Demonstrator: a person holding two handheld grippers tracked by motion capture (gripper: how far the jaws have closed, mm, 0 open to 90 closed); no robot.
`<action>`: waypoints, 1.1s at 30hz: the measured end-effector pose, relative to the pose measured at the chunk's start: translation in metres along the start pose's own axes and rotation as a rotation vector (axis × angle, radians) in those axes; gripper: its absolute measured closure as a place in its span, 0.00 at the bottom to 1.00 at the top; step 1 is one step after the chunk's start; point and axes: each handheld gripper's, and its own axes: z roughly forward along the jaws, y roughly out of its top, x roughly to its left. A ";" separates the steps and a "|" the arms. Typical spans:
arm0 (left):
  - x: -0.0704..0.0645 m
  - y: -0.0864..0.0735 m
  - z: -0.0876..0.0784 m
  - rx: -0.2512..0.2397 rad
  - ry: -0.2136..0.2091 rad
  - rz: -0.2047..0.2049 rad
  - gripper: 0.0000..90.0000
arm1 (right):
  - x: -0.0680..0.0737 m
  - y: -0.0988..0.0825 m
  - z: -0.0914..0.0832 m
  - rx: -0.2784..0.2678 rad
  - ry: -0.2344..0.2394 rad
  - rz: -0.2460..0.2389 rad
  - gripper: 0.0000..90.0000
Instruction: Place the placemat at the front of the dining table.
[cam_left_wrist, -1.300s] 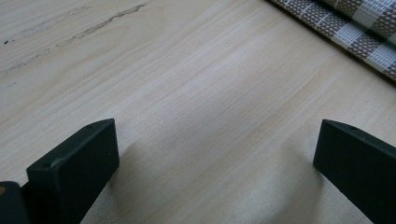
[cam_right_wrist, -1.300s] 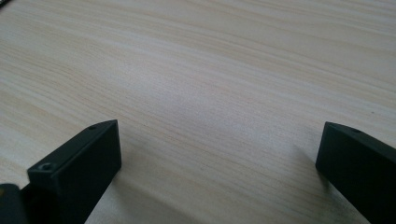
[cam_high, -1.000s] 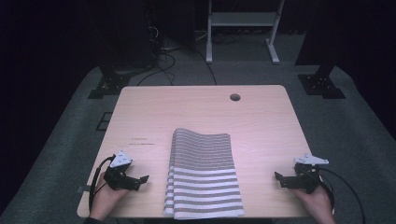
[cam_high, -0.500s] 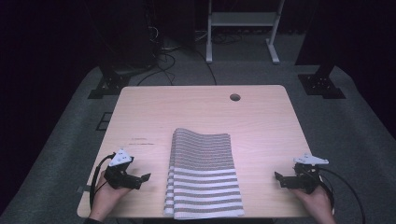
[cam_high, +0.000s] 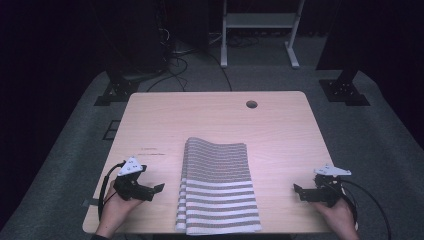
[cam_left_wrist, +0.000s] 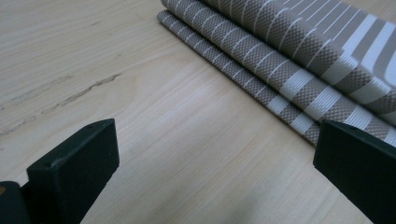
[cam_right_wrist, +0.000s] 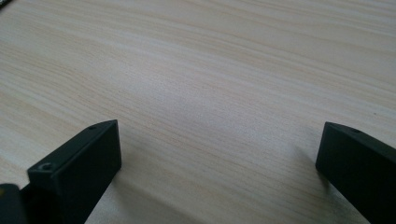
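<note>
Lying near the front edge of the pale wooden counter (cam_high: 215, 120), a folded striped cloth (cam_high: 216, 190) sits between the two grippers in the high view. The left gripper (cam_high: 155, 189) rests on the counter to the cloth's left, held in a hand (cam_high: 116, 210), its jaws pointing toward the cloth. The right gripper (cam_high: 300, 192) rests near the counter's right edge, well apart from the cloth, also held in a hand (cam_high: 337, 215). A round hole (cam_high: 251, 104) shows near the far edge.

From the left gripper view, both black jaws stand wide apart over bare wood, the cloth's folded layers just beyond the right jaw.

From the right gripper view, the jaws are spread wide, holding nothing, with wood grain between them.
</note>
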 end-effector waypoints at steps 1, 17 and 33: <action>0.000 0.001 0.000 -0.004 -0.002 -0.001 0.00 | 0.000 0.000 0.000 0.000 0.000 0.000 0.00; -0.008 0.017 0.004 -0.022 -0.038 0.010 0.00 | 0.000 0.000 0.000 0.001 0.001 0.000 0.00; -0.019 0.032 0.014 -0.029 -0.078 0.036 0.00 | 0.000 0.000 0.000 0.002 0.001 0.002 0.00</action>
